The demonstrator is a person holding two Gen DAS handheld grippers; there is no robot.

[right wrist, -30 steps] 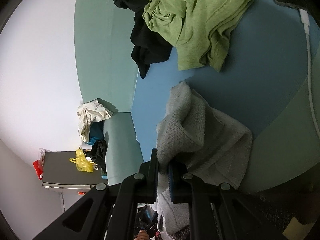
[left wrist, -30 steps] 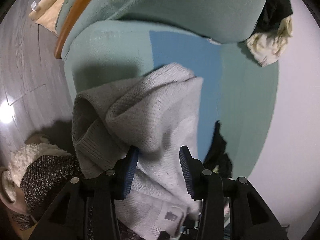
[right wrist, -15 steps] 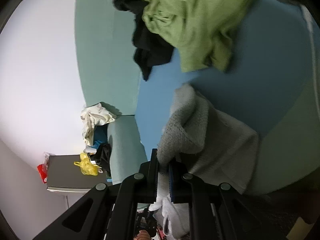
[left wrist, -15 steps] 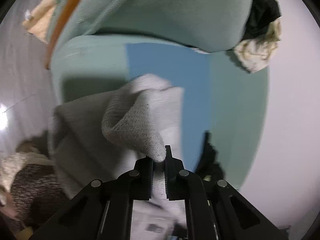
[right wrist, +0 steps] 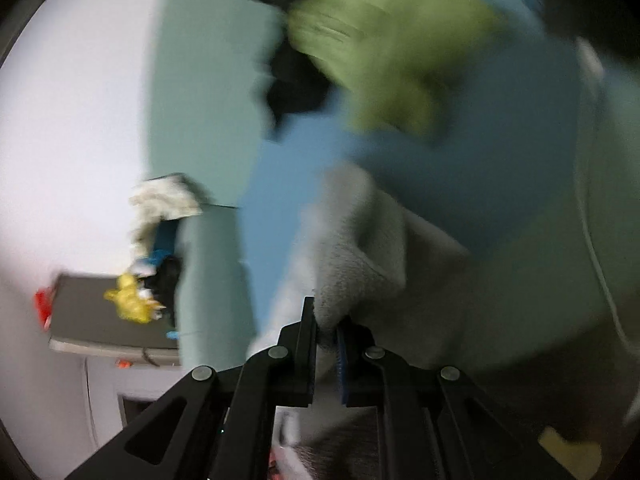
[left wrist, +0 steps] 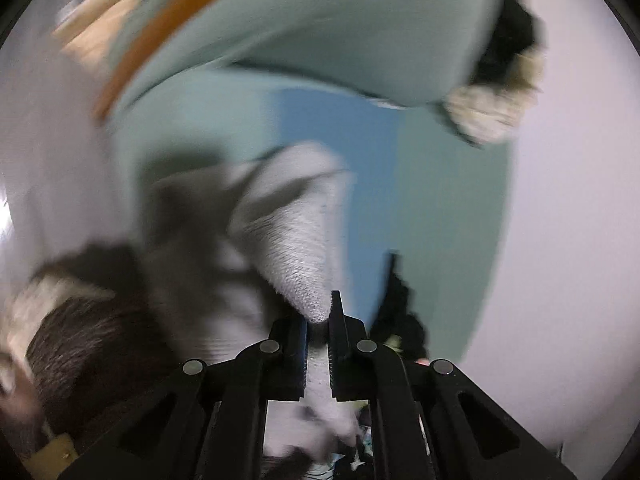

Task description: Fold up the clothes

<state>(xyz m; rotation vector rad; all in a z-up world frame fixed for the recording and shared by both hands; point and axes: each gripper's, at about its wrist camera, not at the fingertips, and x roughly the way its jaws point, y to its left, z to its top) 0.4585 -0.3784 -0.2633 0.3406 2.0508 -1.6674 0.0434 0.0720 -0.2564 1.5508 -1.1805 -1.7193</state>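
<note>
A teal and blue sofa [left wrist: 340, 120] fills both views, with a green shirt [right wrist: 392, 48] heaped further along the seat. The grey sweater [left wrist: 296, 248] lies bunched on the cushion, not yet folded; folding looks barely begun. The left gripper [left wrist: 318, 328] and right gripper [right wrist: 326, 330] each have their fingers clamped on a sweater edge.

Yellow bag [right wrist: 130, 302] on grey cabinet [right wrist: 96, 320], possibly plastic.
</note>
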